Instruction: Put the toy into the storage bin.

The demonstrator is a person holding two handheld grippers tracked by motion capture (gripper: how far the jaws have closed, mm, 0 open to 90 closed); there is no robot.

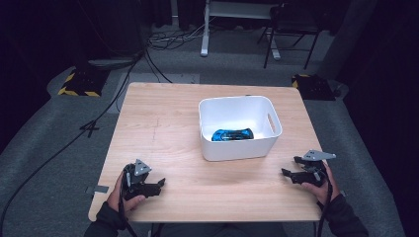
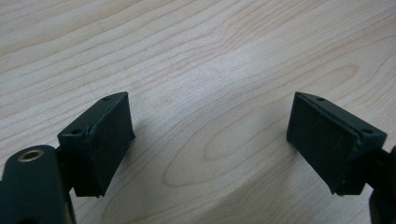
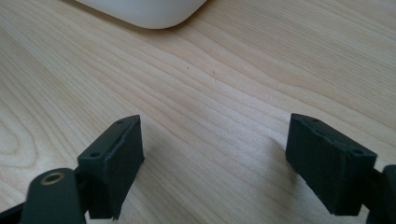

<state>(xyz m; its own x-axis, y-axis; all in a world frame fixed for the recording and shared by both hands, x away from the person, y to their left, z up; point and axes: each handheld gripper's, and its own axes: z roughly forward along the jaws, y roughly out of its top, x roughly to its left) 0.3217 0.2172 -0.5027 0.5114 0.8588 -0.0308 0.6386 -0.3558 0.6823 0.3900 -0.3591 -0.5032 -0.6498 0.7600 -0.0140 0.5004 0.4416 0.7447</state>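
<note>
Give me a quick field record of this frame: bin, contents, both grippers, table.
bin: white bin, upright, on the table's far right half
contents: blue toy car lying on the bin floor
left gripper: near left edge, fingers apart, nothing between
right gripper: near right edge, fingers apart, nothing between, pointing toward the bin
table: light wood table

Bright light on the table (image 1: 163,128), dark surroundings; soft shadows, close views slightly blurred.

wooden table (image 1: 163,128) bears a white bin (image 1: 239,148).
</note>
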